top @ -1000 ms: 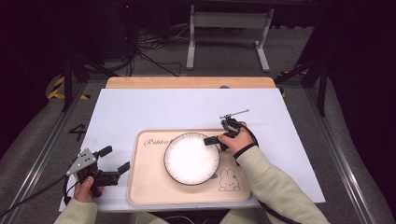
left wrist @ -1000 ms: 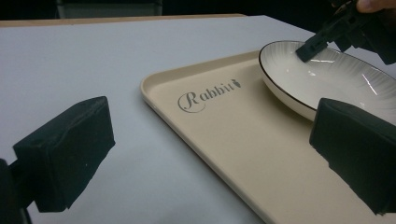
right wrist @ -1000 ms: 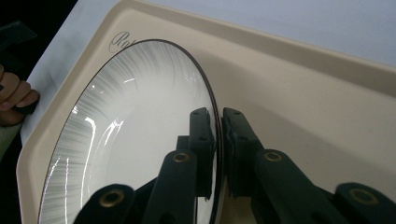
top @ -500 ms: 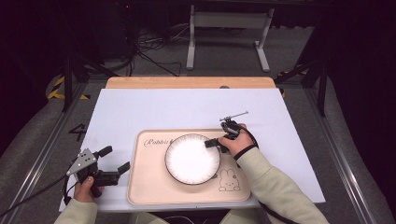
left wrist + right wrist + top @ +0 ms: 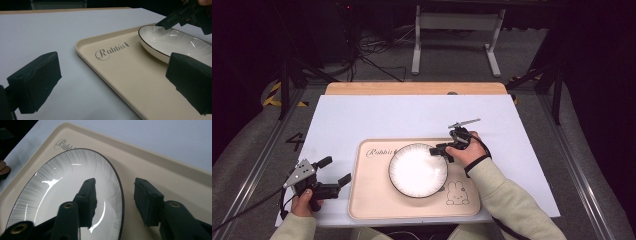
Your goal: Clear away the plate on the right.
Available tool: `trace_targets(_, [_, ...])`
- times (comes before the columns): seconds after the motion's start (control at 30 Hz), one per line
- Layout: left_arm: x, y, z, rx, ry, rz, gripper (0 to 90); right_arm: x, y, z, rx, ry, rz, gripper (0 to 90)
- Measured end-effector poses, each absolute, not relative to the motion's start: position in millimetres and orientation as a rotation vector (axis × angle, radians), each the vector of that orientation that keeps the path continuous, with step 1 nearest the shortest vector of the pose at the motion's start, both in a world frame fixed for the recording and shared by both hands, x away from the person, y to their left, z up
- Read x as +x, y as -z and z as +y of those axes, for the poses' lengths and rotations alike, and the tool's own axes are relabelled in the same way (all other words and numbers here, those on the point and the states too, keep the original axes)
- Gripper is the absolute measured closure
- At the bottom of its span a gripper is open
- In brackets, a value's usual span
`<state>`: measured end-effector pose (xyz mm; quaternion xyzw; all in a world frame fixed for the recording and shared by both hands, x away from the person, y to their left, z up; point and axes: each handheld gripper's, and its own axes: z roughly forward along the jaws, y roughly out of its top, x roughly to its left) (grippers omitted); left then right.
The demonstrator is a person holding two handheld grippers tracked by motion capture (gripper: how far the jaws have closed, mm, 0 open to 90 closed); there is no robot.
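Plate: white, round, dark-rimmed, with fine ribbing toward the edge. Sits on the tray, centre of the high view, slightly right of the tray's middle. In the left gripper view it lies at upper right; in the right gripper view it takes up the lower left.

Tray: beige, rectangular with rounded corners, lettered "Rabbit" at its upper left and printed with a small rabbit drawing at lower right. Lies on the counter, lower centre of the high view.

Counter: white sheet over a wooden top, whose far edge shows as a strip along the upper side.

Right gripper: just right of centre in the high view, at the plate's right rim. Jaws have just been opening and now stand partly apart. In the right gripper view one pad hangs over the plate's inside and the other over the tray outside, with the rim between them; neither pad presses on it.

Left gripper: lower left of the high view, over the counter just beside the tray's left edge, well apart from the plate. Jaws wide apart, nothing between them; in the left gripper view bare counter and tray show in the gap.
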<state>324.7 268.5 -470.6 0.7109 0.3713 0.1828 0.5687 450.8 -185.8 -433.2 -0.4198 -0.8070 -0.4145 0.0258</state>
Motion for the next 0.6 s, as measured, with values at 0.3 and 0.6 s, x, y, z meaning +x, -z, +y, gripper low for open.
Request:
trace_targets(0.3, [325, 470, 269, 1.673, -0.426, 0.873, 0.4, 440, 415, -188, -0.979, 1.524, -2.672, 28.5])
trace_targets(0.6, [325, 470, 269, 1.674, -0.427, 0.872, 0.4, 430, 406, -197, -0.847, 1.676, -2.715, 23.5])
